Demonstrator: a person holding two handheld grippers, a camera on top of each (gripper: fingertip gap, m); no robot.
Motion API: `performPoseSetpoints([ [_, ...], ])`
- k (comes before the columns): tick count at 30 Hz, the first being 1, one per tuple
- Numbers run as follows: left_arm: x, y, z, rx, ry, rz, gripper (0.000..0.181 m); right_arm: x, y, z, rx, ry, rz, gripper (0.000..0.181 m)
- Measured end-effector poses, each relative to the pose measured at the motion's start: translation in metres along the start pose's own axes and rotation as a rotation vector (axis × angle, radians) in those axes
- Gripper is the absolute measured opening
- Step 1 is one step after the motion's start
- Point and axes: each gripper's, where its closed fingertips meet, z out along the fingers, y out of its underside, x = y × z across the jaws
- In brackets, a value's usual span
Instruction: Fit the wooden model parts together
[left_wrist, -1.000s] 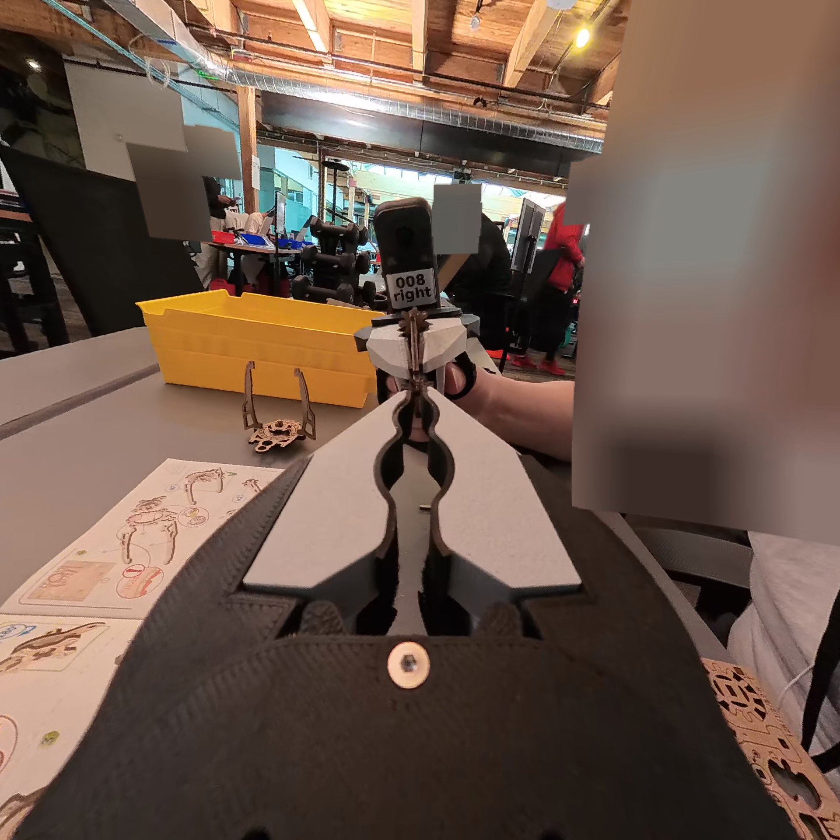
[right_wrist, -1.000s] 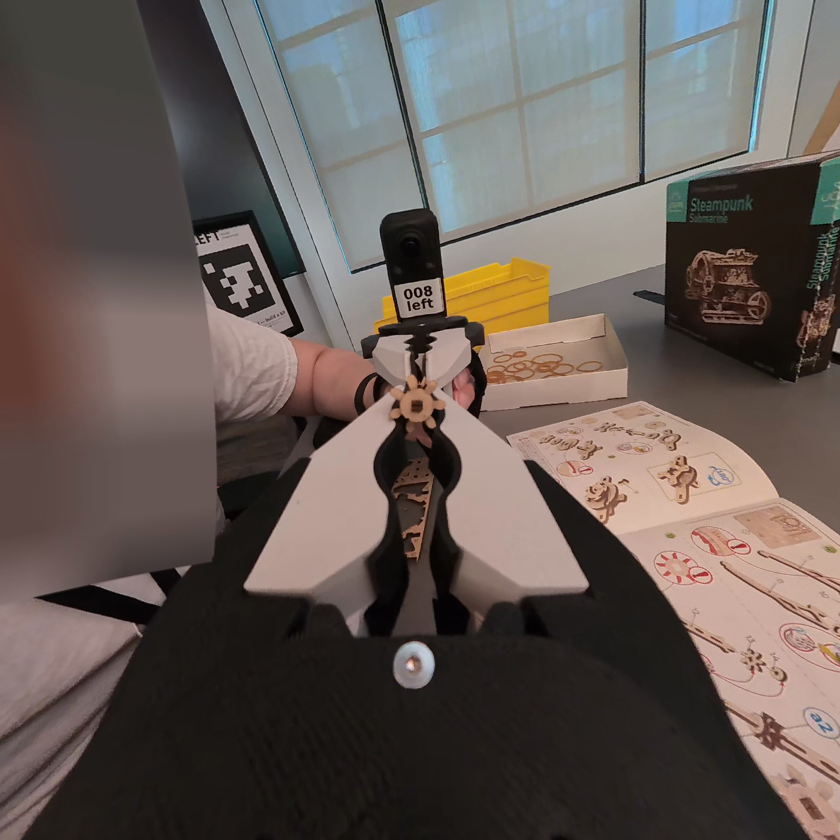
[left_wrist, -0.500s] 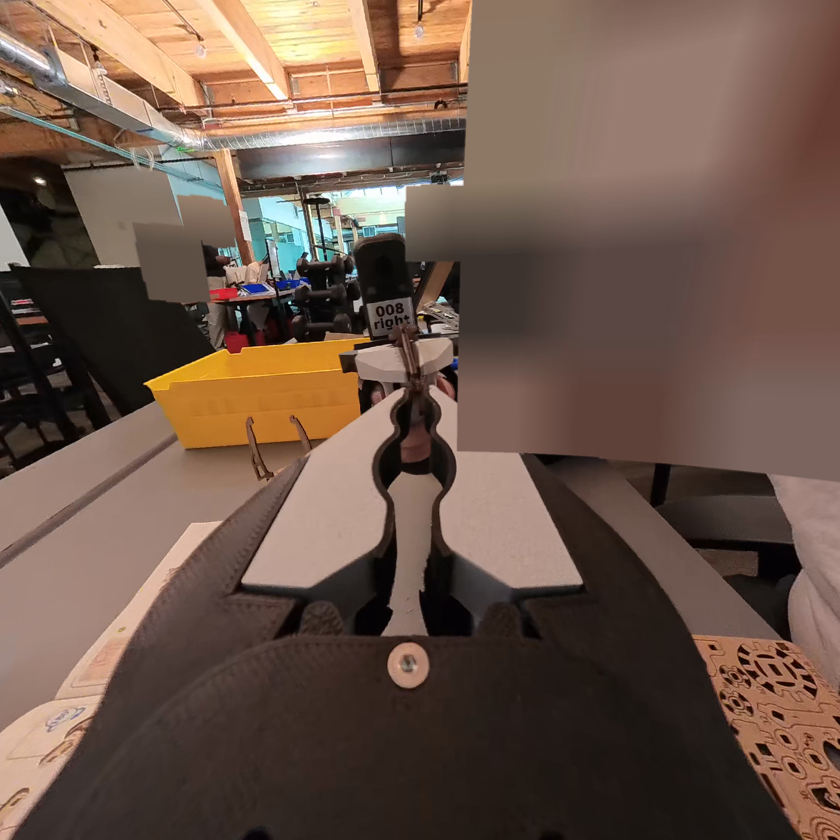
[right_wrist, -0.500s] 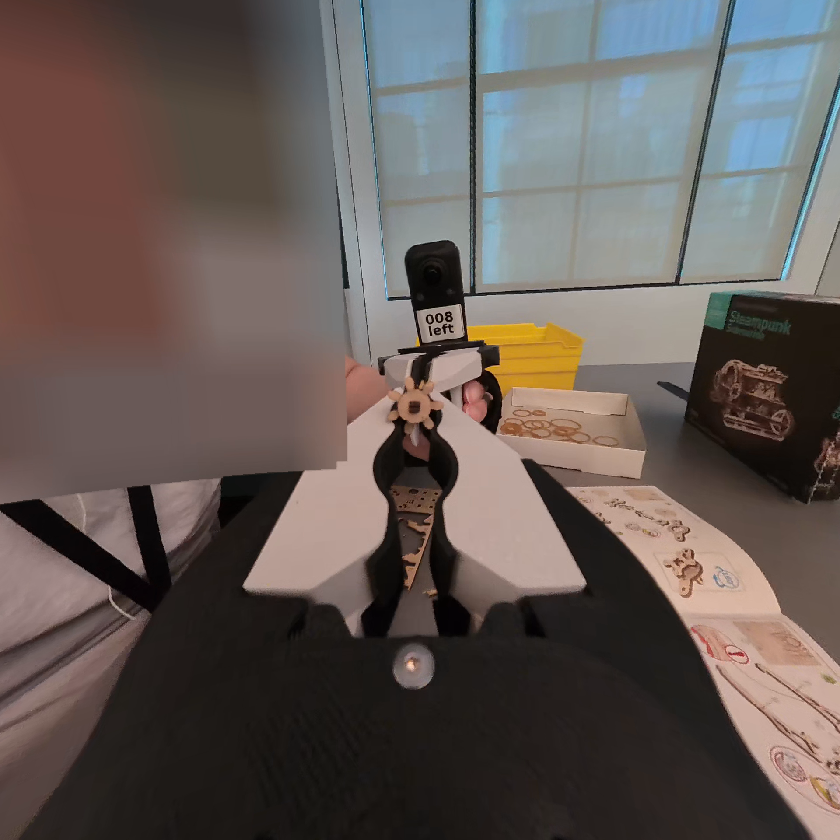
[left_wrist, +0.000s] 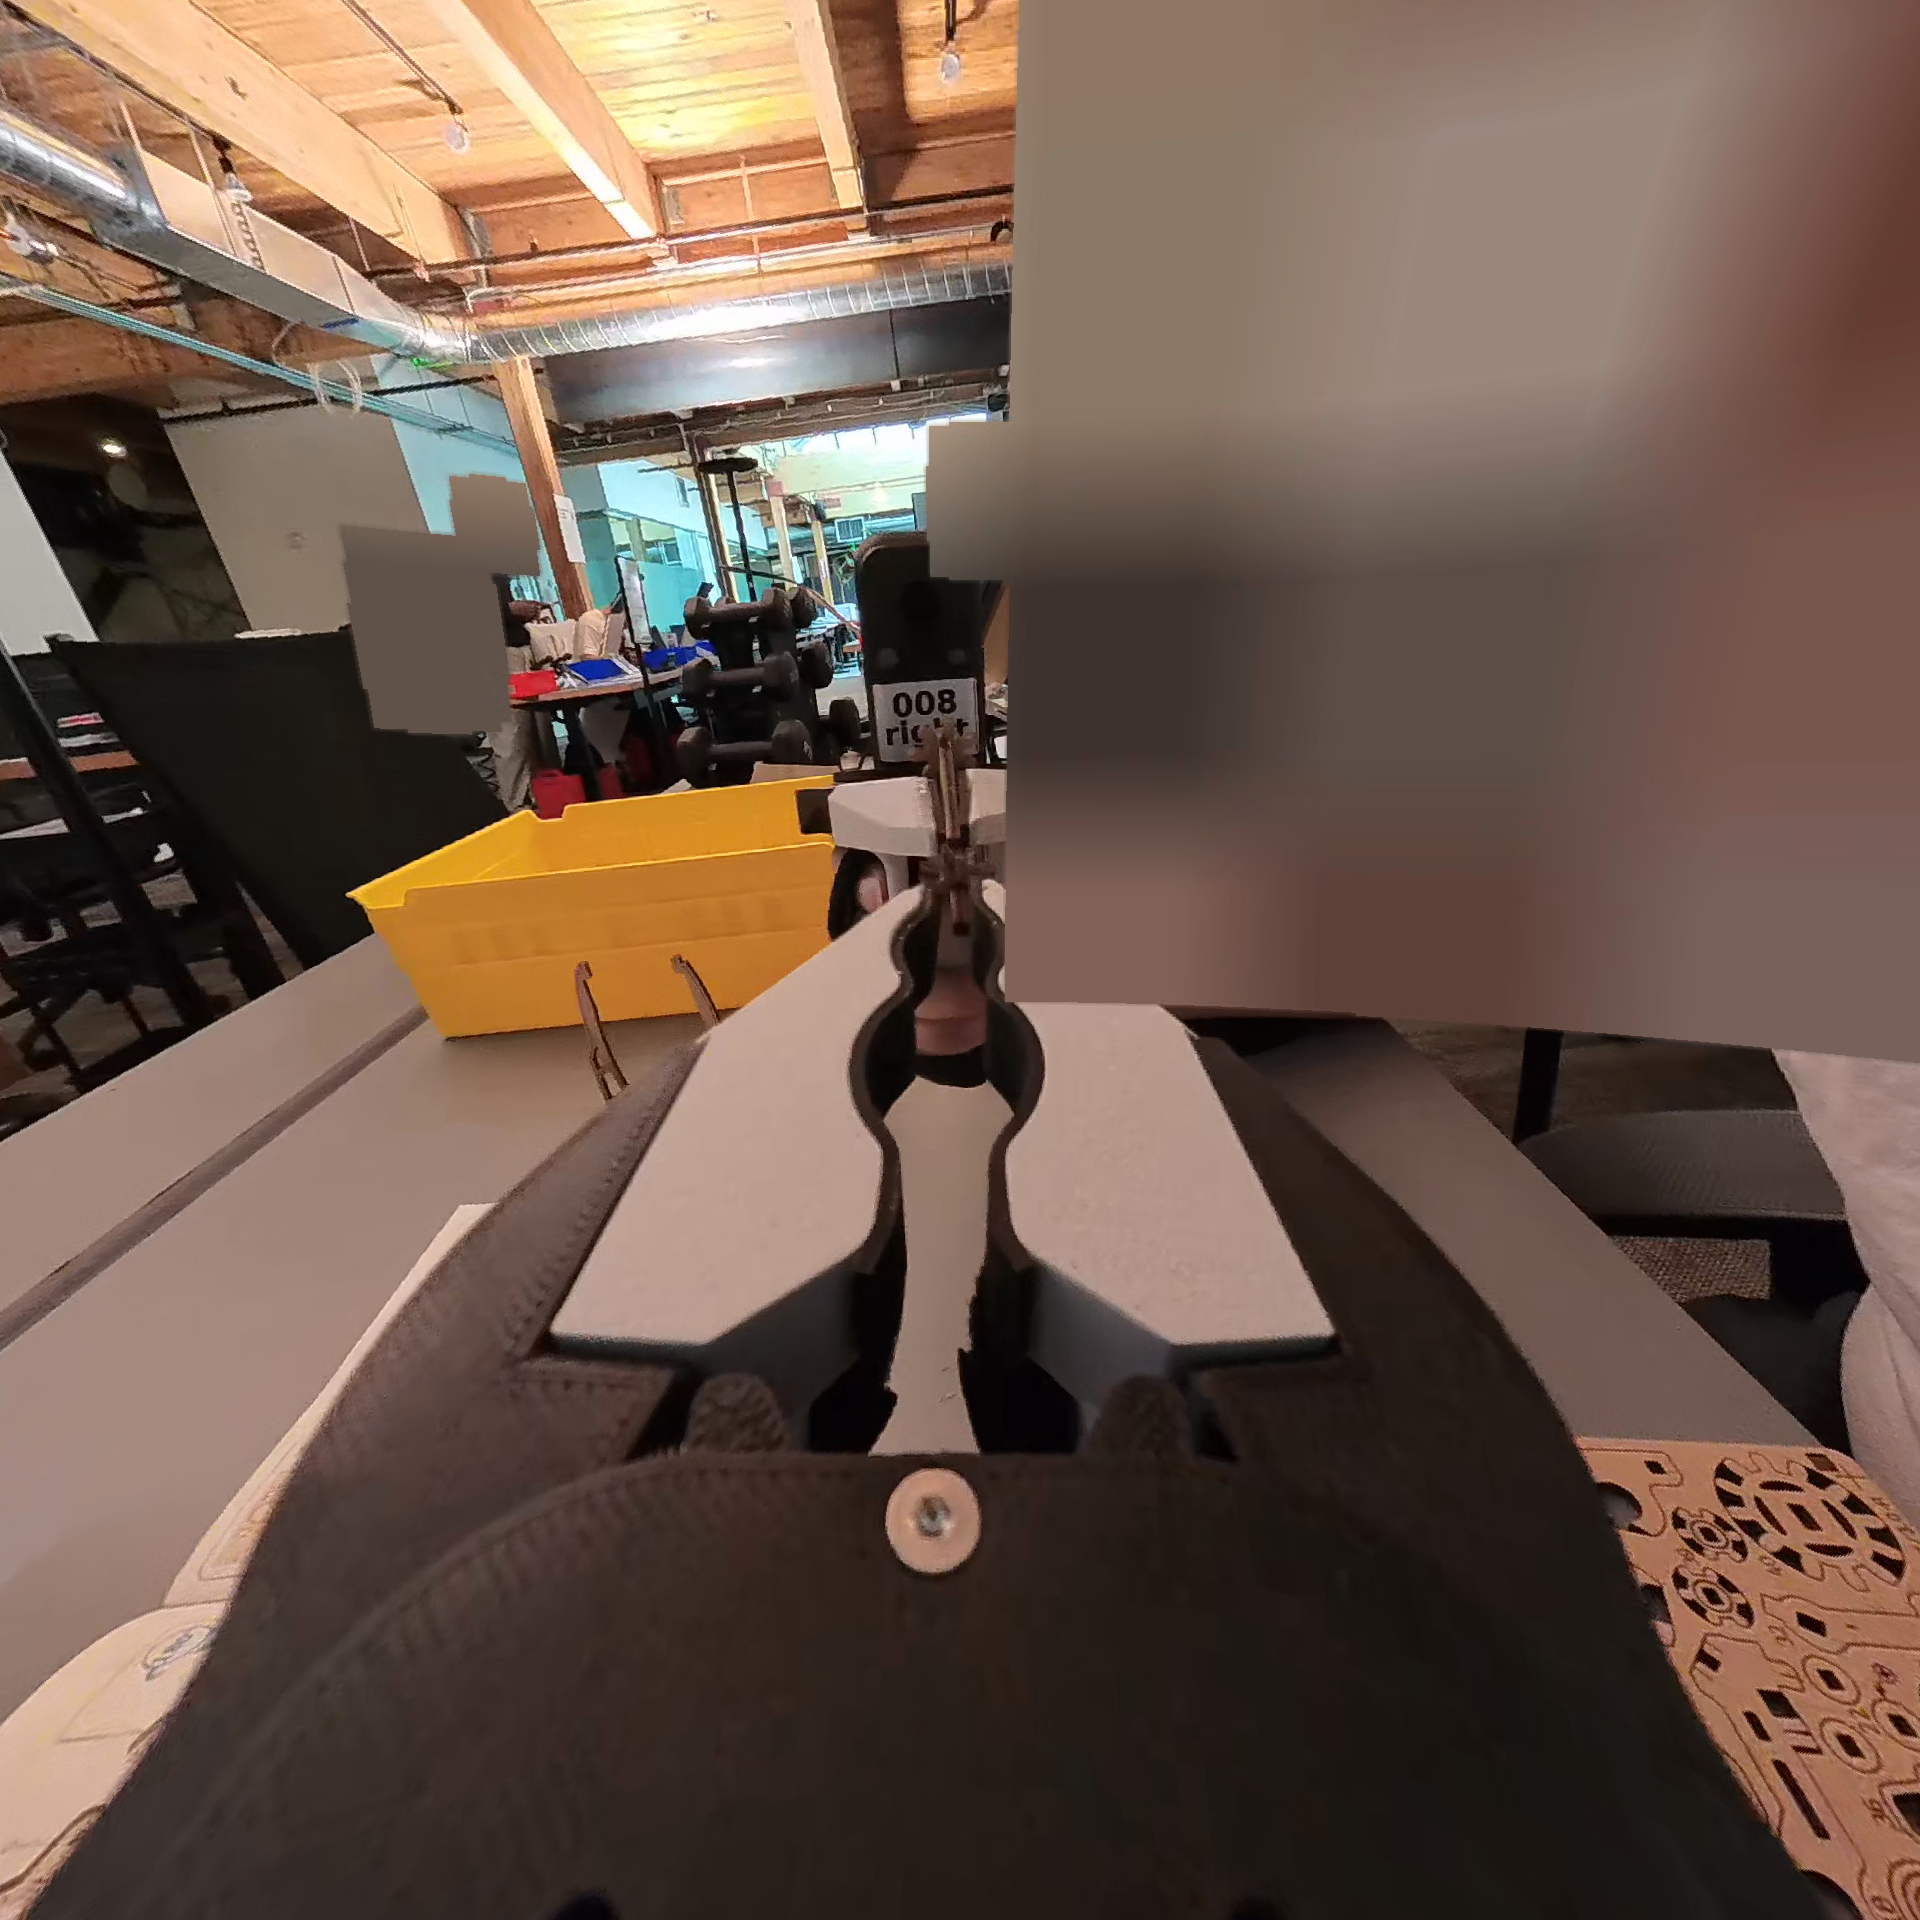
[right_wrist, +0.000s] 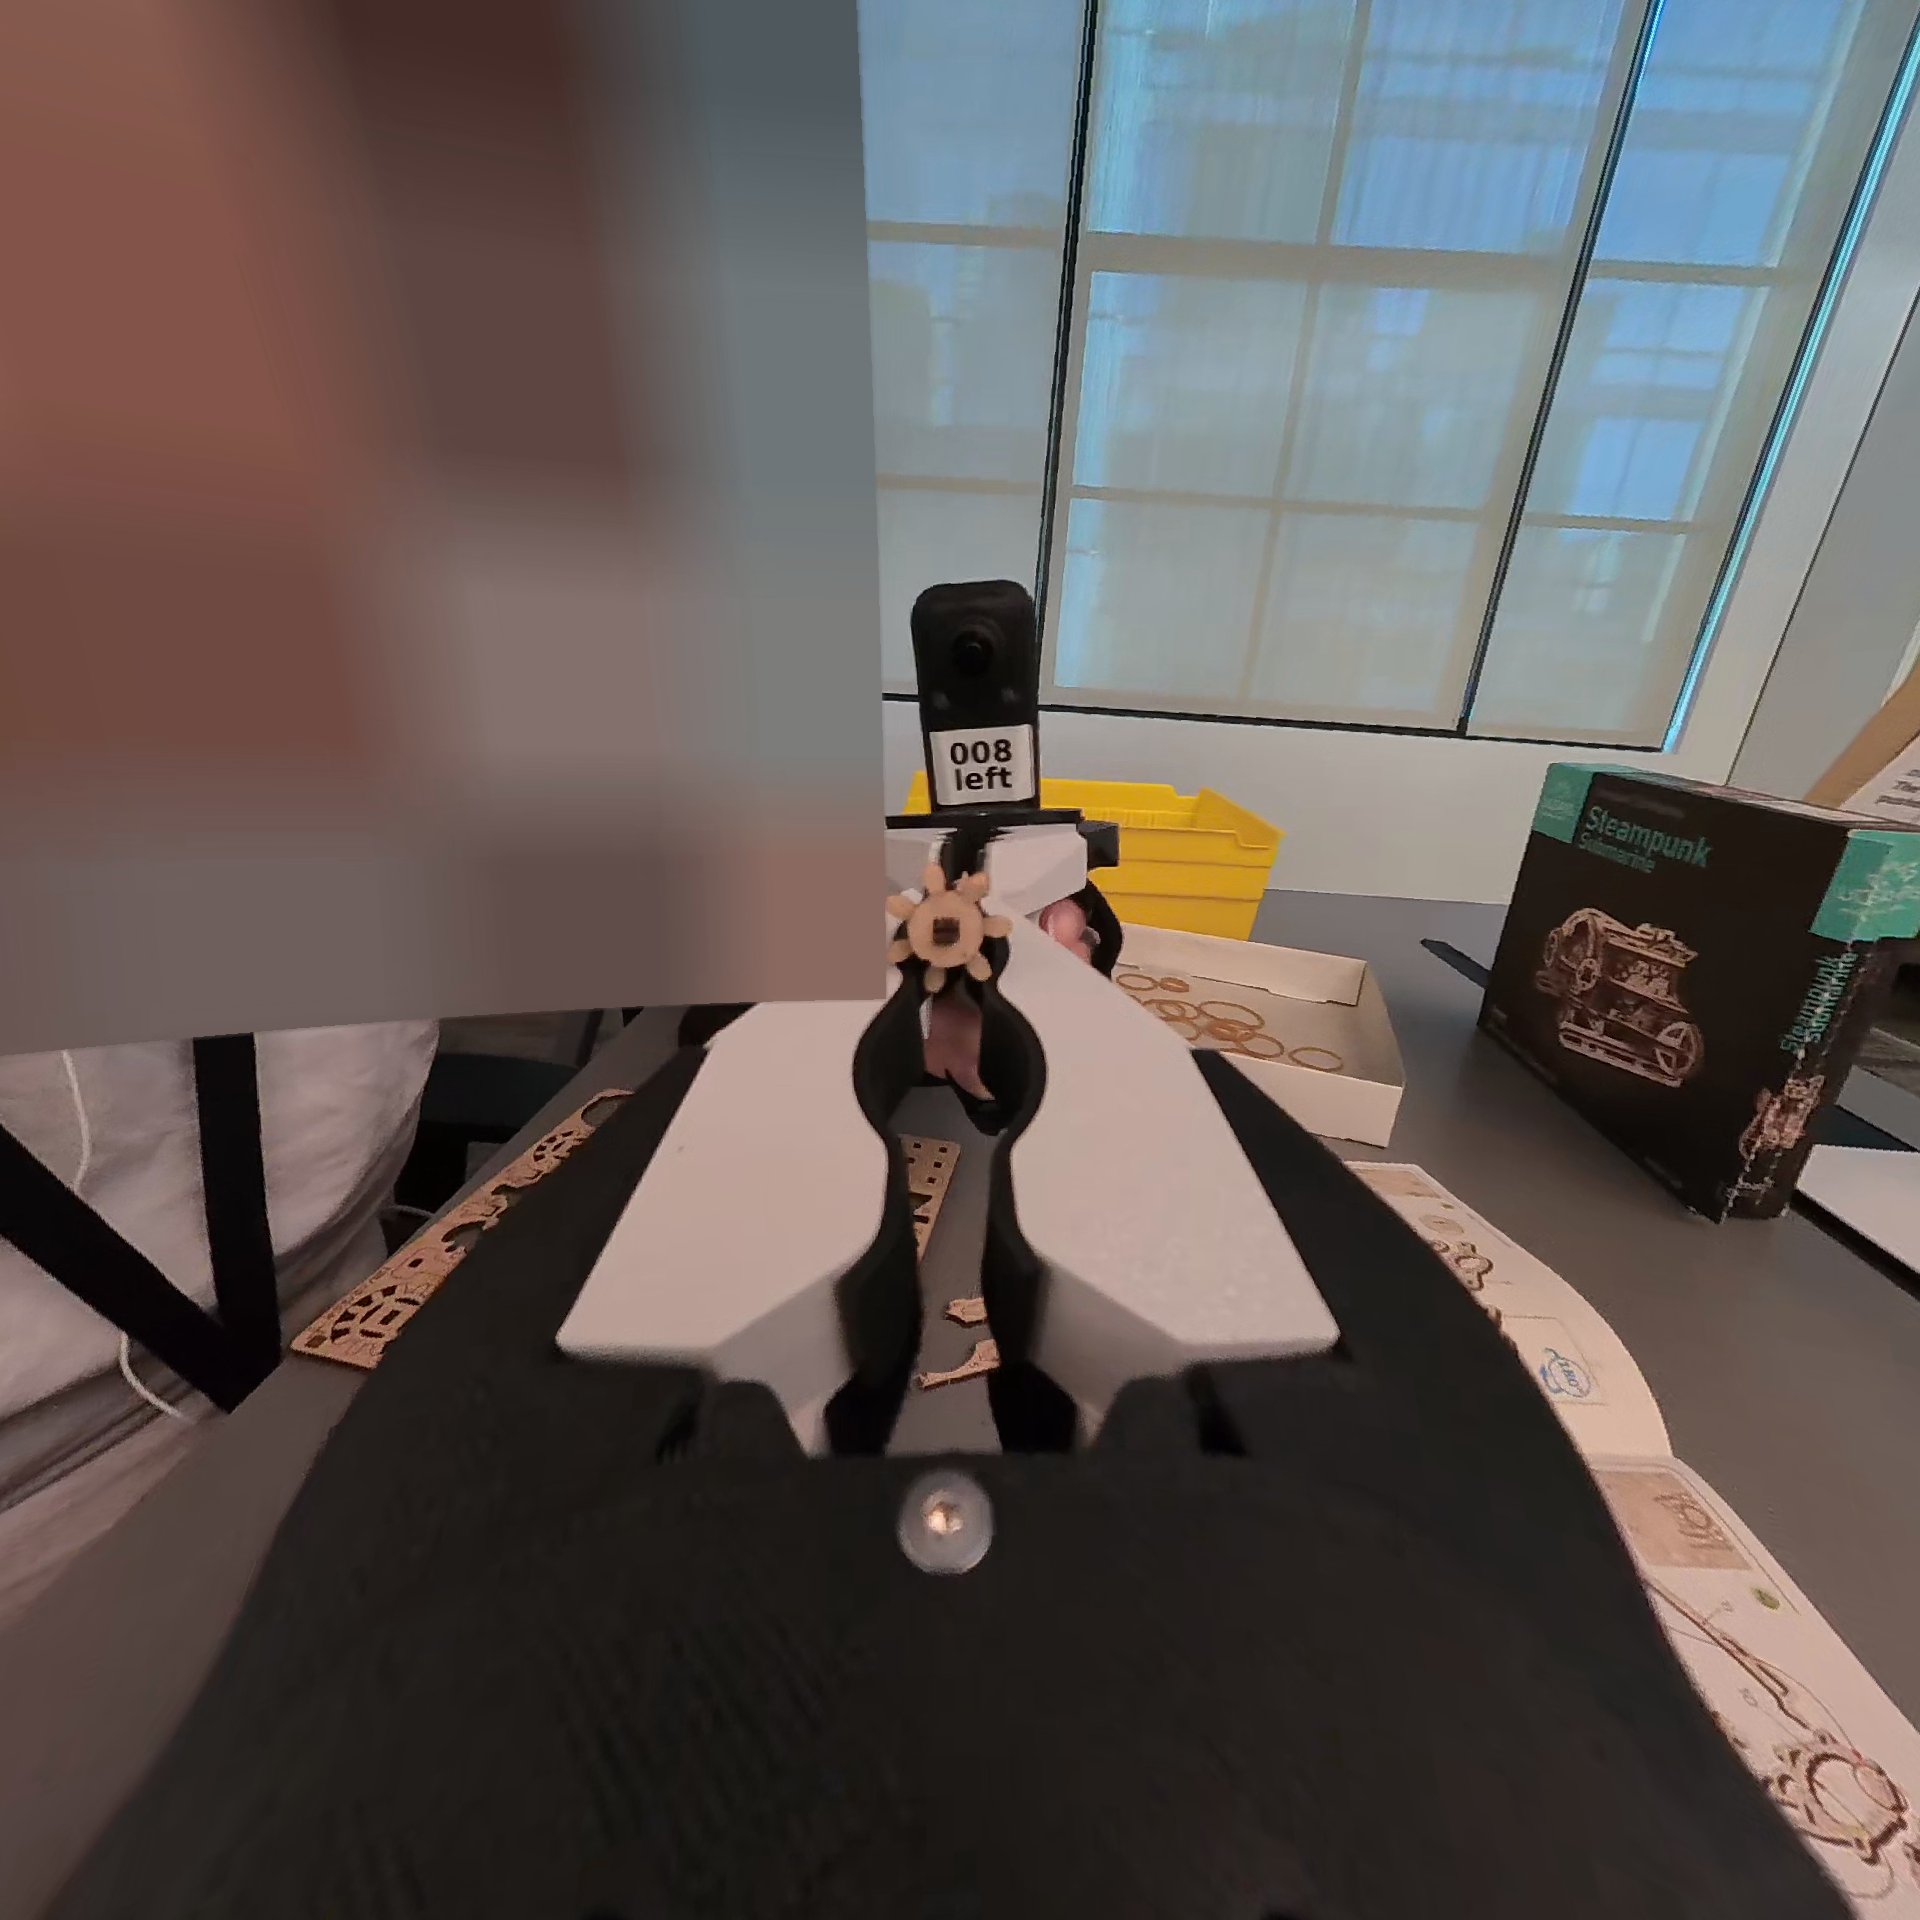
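Note:
My two grippers meet tip to tip above the grey table (left_wrist: 260, 1195). In the right wrist view my right gripper (right_wrist: 943, 982) is shut, with a small pale wooden gear (right_wrist: 940, 930) face-on at its tips. The left gripper stands just behind the gear. In the left wrist view my left gripper (left_wrist: 951, 904) is shut on a thin dark wooden part (left_wrist: 948, 831), seen edge-on and upright. That part touches the tips of the right gripper facing it. How the two parts join is hidden.
A yellow bin (left_wrist: 623, 914) and a small wooden assembly with two upright prongs (left_wrist: 597, 1029) stand behind. A cut wooden sheet (left_wrist: 1766, 1621) lies near the person. A white box of rings (right_wrist: 1299, 1049), a dark kit box (right_wrist: 1683, 997) and an instruction sheet (right_wrist: 1662, 1558) lie to the right. Only a small space, under 4 cm, lies between the two pairs of fingers.
Both grippers have lifted and tilted upward together, staying tip to tip. Less of the table and instruction sheet shows below them. The gear now sits slightly left of the right gripper's tips.

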Motion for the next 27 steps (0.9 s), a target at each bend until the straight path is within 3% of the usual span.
performPoseSetpoints([
  [1,0.0003,-0.0002,-0.0002,-0.001,0.002,0.002,0.002,-0.0004,-0.0001,0.0002,-0.001,0.001,-0.008,0.000],
  [27,0.0004,0.0057,-0.0030,-0.048,0.005,-0.042,0.000,-0.0016,0.0098,0.0030,-0.127,0.044,-0.037,0.002],
])
